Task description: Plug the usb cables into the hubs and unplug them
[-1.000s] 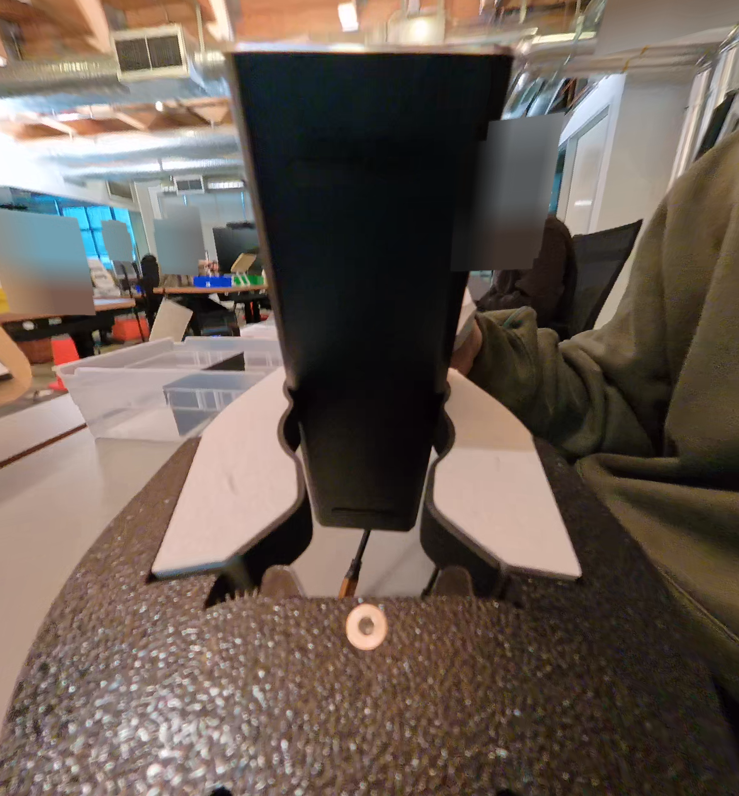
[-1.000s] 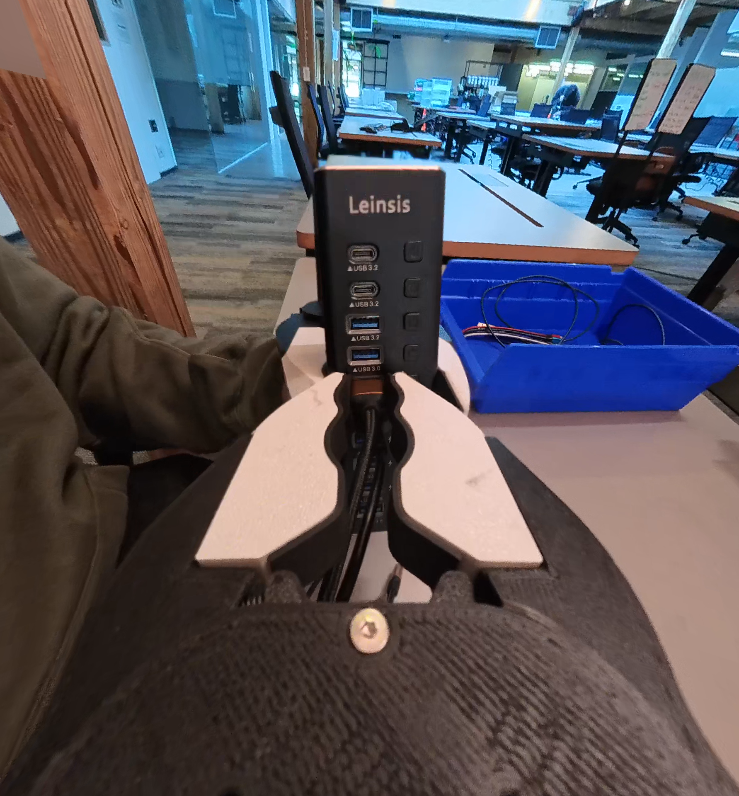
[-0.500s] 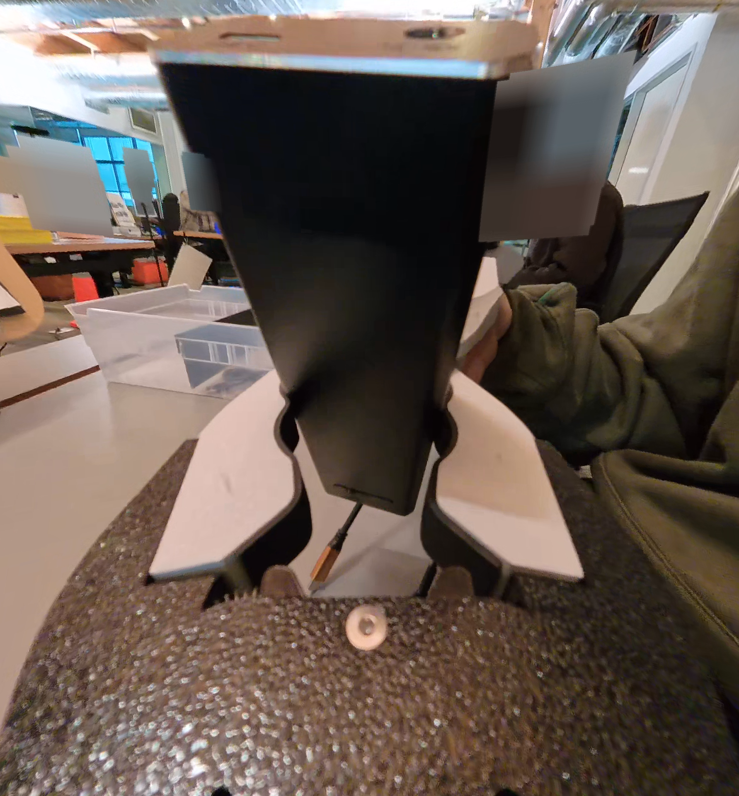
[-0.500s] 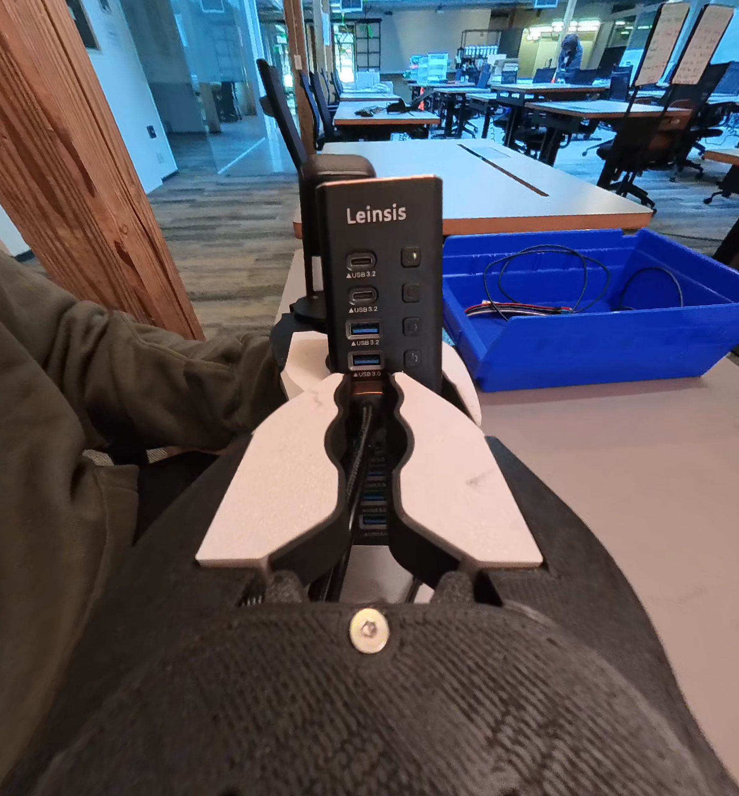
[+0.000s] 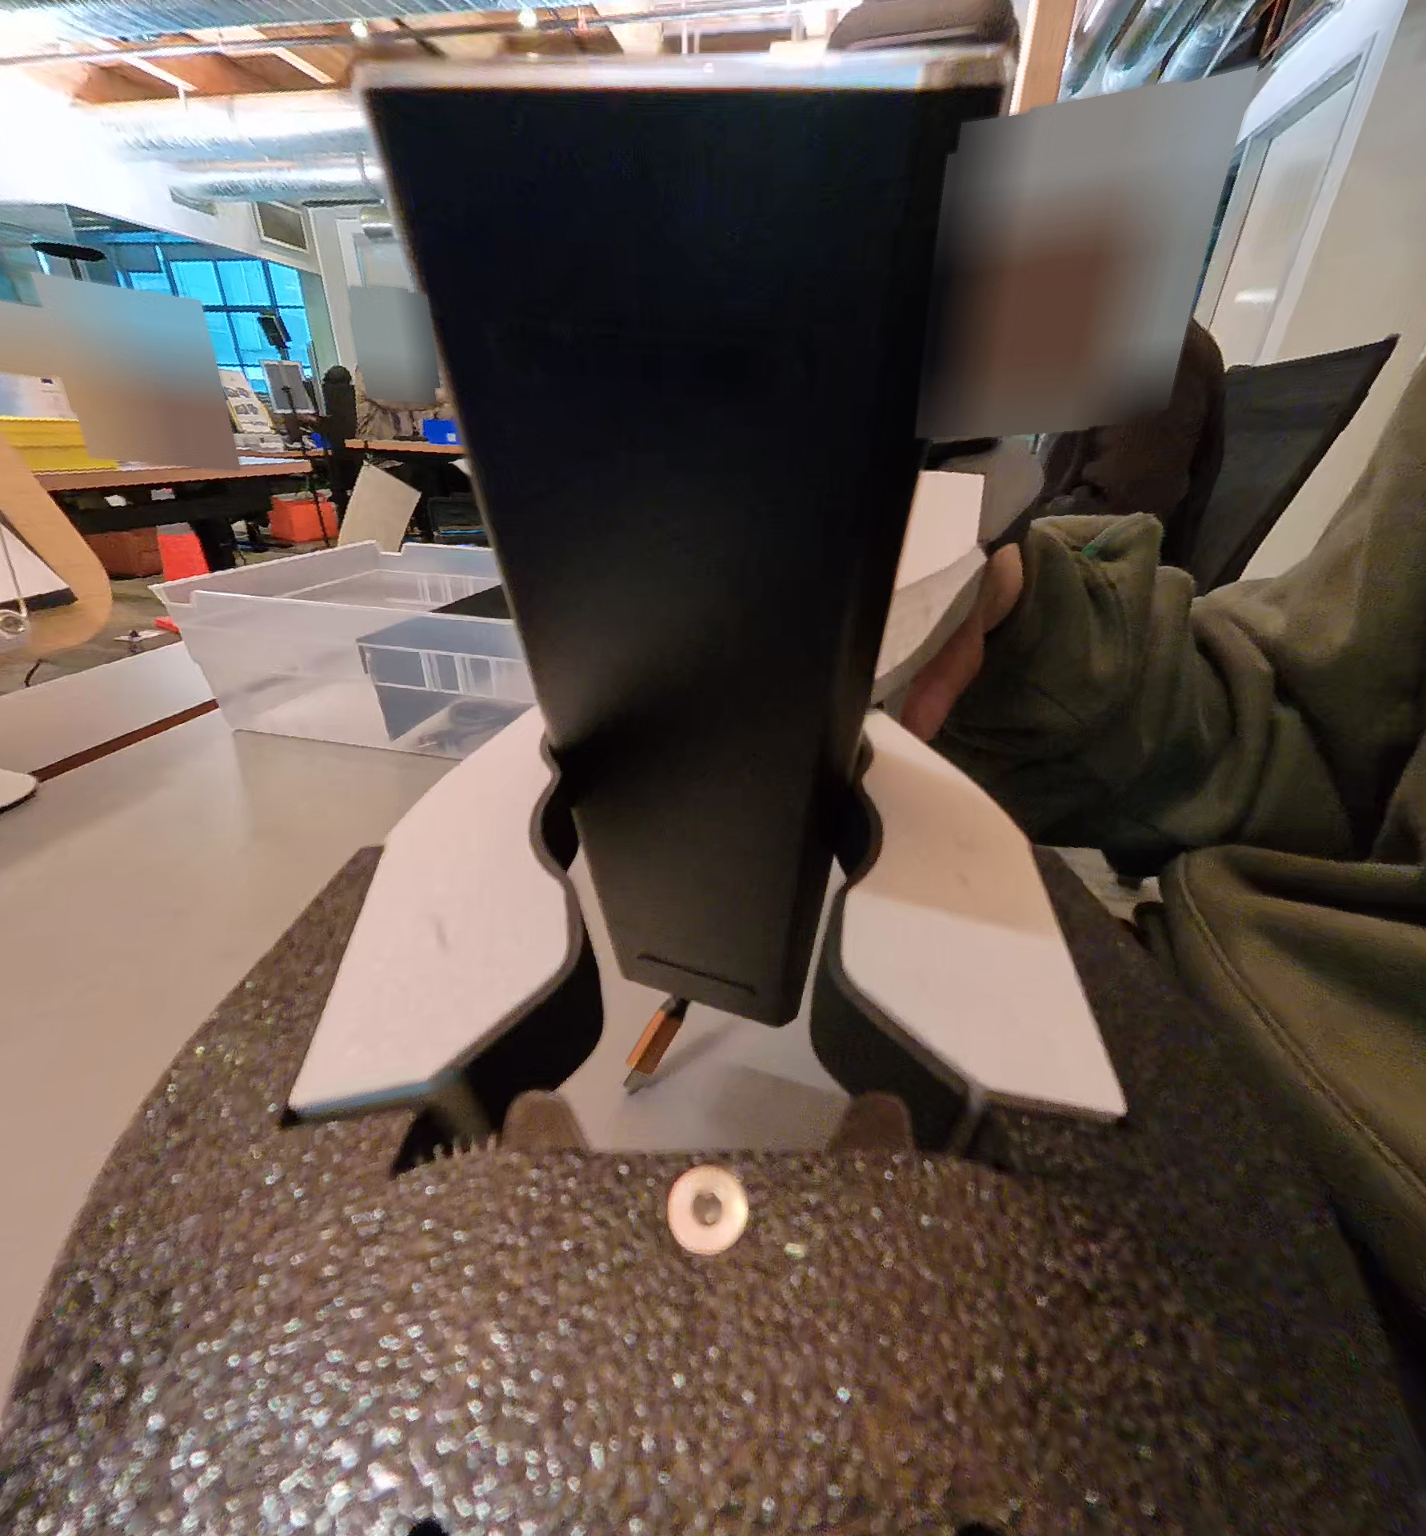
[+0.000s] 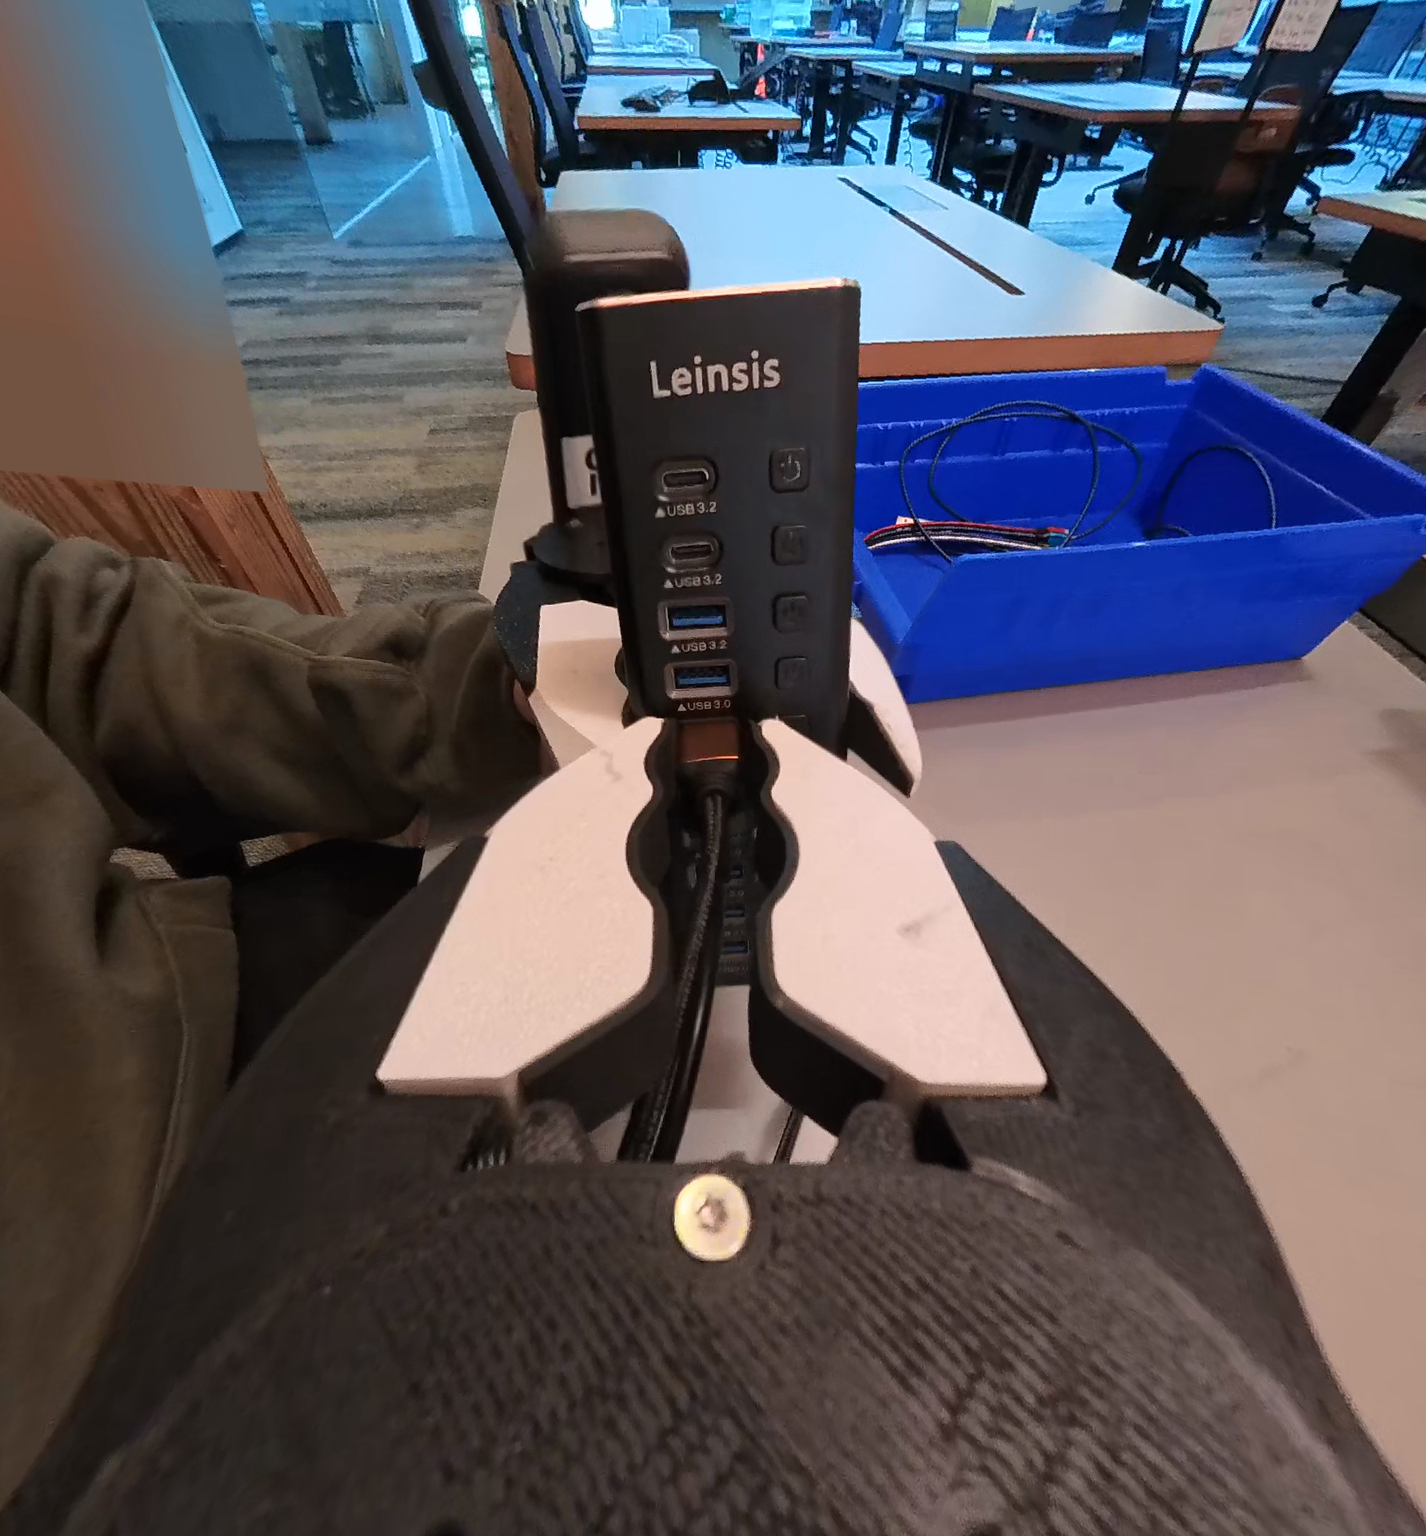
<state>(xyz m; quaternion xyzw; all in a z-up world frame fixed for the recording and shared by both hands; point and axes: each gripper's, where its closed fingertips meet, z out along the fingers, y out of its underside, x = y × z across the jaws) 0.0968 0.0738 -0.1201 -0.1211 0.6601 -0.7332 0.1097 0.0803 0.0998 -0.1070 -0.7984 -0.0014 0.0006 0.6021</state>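
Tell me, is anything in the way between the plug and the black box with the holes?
Nothing visible is. The right gripper holds the USB plug right up against the hub, which the left gripper clamps. Whether it is already seated in a port is hidden.

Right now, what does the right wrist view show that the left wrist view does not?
Only the right view shows the hub's port face, the right tongs shut on a cable plug, and a blue bin. Only the left view shows the hub's plain back and a clear bin. Both show the hub held by the left tongs.
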